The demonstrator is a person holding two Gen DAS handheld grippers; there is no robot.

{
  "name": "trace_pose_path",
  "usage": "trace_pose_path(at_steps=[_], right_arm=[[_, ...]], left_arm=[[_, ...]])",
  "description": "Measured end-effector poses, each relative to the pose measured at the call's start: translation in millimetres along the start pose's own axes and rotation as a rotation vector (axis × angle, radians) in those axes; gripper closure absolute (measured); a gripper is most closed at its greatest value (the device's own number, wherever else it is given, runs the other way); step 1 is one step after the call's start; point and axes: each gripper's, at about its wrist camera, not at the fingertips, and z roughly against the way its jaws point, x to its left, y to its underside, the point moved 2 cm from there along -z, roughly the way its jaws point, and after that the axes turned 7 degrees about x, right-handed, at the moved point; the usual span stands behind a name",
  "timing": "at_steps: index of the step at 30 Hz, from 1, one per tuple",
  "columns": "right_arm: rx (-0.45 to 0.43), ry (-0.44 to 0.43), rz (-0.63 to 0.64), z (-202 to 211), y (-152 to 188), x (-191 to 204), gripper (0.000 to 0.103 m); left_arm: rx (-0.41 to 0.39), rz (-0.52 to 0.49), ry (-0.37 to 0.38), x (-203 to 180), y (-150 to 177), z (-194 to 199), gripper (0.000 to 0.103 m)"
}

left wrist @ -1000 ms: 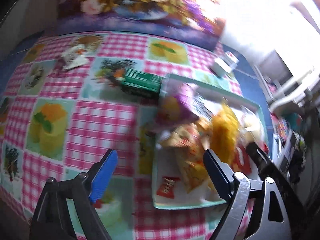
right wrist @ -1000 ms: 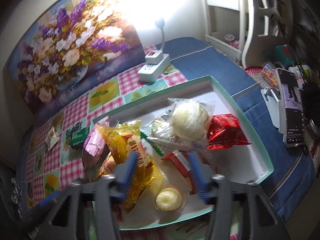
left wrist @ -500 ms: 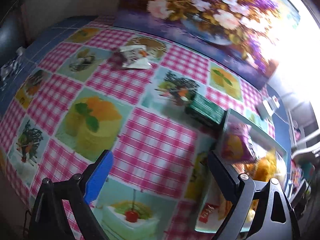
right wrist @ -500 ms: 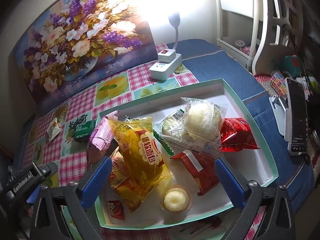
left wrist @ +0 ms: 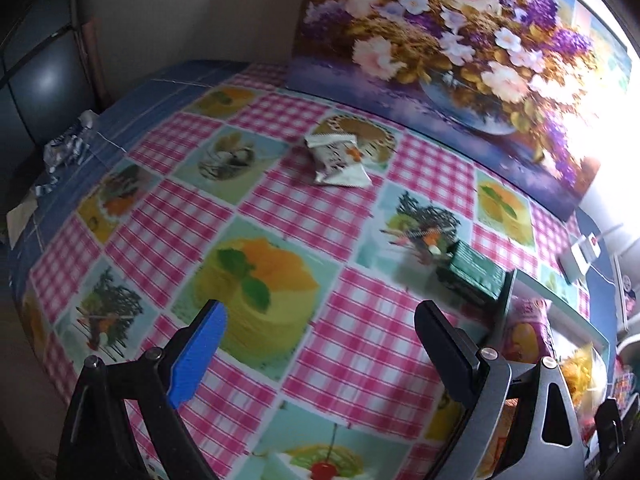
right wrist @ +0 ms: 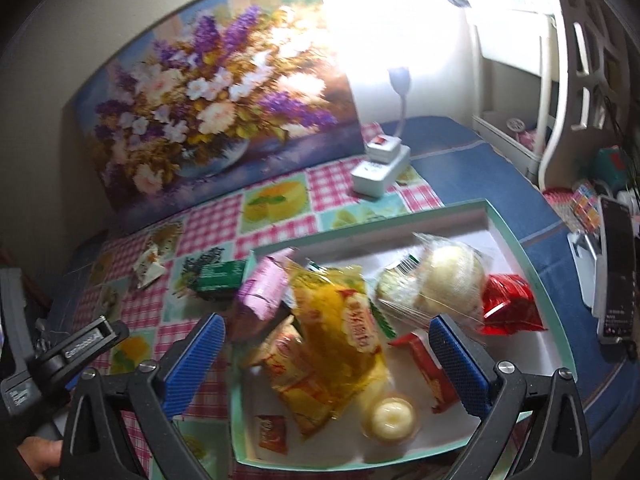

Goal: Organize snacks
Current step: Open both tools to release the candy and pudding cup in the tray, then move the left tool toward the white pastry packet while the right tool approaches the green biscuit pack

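Observation:
A teal-rimmed white tray (right wrist: 516,236) holds several snacks: a yellow bag (right wrist: 340,328), a pink pack (right wrist: 264,292), a wrapped bun (right wrist: 444,284), a red pack (right wrist: 508,304). A green box (right wrist: 220,276) lies just left of the tray; it also shows in the left wrist view (left wrist: 474,272). A white wrapper (left wrist: 338,158) lies farther back on the cloth, also seen in the right wrist view (right wrist: 148,266). My left gripper (left wrist: 320,352) is open and empty above the checked cloth. My right gripper (right wrist: 328,360) is open and empty above the tray.
A flower painting (right wrist: 208,104) leans against the back wall. A white power strip (right wrist: 380,168) sits behind the tray. A phone (right wrist: 618,272) and clutter lie at the right on the blue cloth. Crumpled foil (left wrist: 64,148) lies at the far left edge.
My left gripper has swung left, away from the tray, toward the green box and white wrapper. My right gripper opened wide and drew back a little over the tray.

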Motion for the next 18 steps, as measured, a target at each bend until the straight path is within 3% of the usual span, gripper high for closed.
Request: trace_pose_path(at_steps=[9,18], right_arm=[[0.055,0.005,-0.004,0,-12,26,0.000],[0.086,-0.066,0.116,-12,-26,96,0.000]], left_arm=[[0.011,0.033,-0.002,10,-7,-3,0.008],[0.012,0.107,-0.016,33,-18,-5,0.008]])
